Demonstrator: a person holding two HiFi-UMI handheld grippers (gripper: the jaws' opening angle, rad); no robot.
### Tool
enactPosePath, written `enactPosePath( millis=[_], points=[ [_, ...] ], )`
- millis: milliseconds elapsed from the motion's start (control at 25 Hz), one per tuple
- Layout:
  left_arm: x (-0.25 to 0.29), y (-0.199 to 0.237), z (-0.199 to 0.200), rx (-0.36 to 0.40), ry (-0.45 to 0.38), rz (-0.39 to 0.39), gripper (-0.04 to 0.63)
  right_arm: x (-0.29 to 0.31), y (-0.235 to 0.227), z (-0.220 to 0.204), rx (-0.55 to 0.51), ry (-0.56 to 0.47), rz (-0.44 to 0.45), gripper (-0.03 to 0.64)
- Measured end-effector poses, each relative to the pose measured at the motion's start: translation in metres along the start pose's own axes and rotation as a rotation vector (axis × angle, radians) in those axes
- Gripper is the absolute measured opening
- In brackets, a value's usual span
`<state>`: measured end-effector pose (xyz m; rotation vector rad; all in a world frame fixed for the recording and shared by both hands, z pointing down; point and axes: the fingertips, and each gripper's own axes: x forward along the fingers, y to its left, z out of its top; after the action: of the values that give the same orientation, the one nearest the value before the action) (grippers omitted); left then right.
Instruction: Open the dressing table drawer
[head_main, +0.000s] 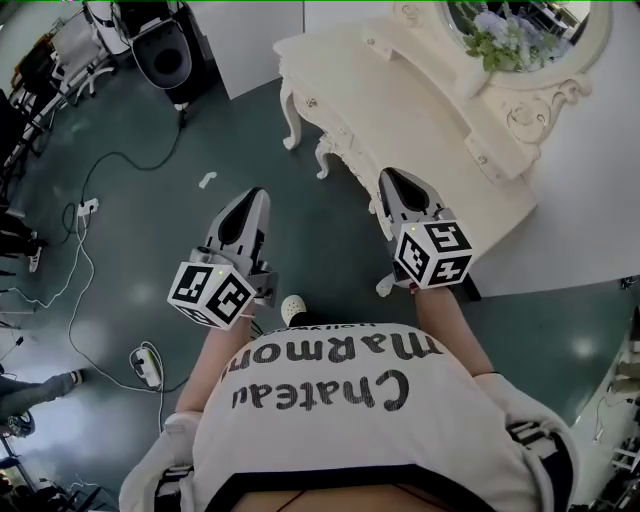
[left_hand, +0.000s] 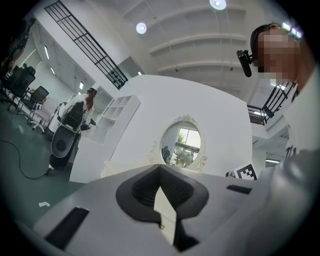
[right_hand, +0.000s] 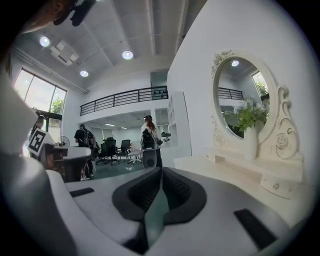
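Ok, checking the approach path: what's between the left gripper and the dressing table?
Only bare green floor between left gripper and dressing table, per the head view.

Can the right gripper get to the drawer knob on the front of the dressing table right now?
Probably yes. The right gripper is beside the front edge of the dressing table, and nothing shows between it and the drawer knob along that front. Its jaws are shut and must open first.

Only one print we can read: white shirt (head_main: 340, 400), lower centre of the head view, with black letters upside down to us. We make out "Chateau" and, above it, "Marmon"; that word's end is unclear. Left cube (head_main: 212, 293) and right cube (head_main: 433, 253) carry black-and-white square code patterns.
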<state>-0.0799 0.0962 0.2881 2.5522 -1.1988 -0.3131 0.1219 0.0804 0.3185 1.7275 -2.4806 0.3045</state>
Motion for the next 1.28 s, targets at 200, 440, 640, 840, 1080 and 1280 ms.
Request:
enactPosePath(
  millis=[200,440,640,840,1080,1280],
  points=[
    [0.028,0.055,0.03,0.001,-0.009,-0.002,0.023,0.062,0.002,0.019,0.01,-0.018,-0.017,0.032],
    [0.05,0.113,0.054,0.019,0.001,-0.005,0.023,0.123,0.0,0.035,0.02,-0.032,-0.049,0.034],
    [0.06,0.147,0.055,0.021,0.026,-0.026,0.023,0.153,-0.005,0.03,0.023,-0.021,-0.094,0.032],
    [0.07,0.174,0.051,-0.012,0.039,-0.008,0.023,0.176,-0.01,0.023,0.023,0.025,-0.11,0.032],
    [0.095,0.204,0.054,-0.02,0.037,0.023,0.023,0.218,-0.04,0.025,0.016,0.043,-0.118,0.034],
    [0.136,0.235,0.068,0.004,0.015,0.055,0.023,0.277,-0.075,0.036,0.013,0.039,-0.099,0.032]
  ],
)
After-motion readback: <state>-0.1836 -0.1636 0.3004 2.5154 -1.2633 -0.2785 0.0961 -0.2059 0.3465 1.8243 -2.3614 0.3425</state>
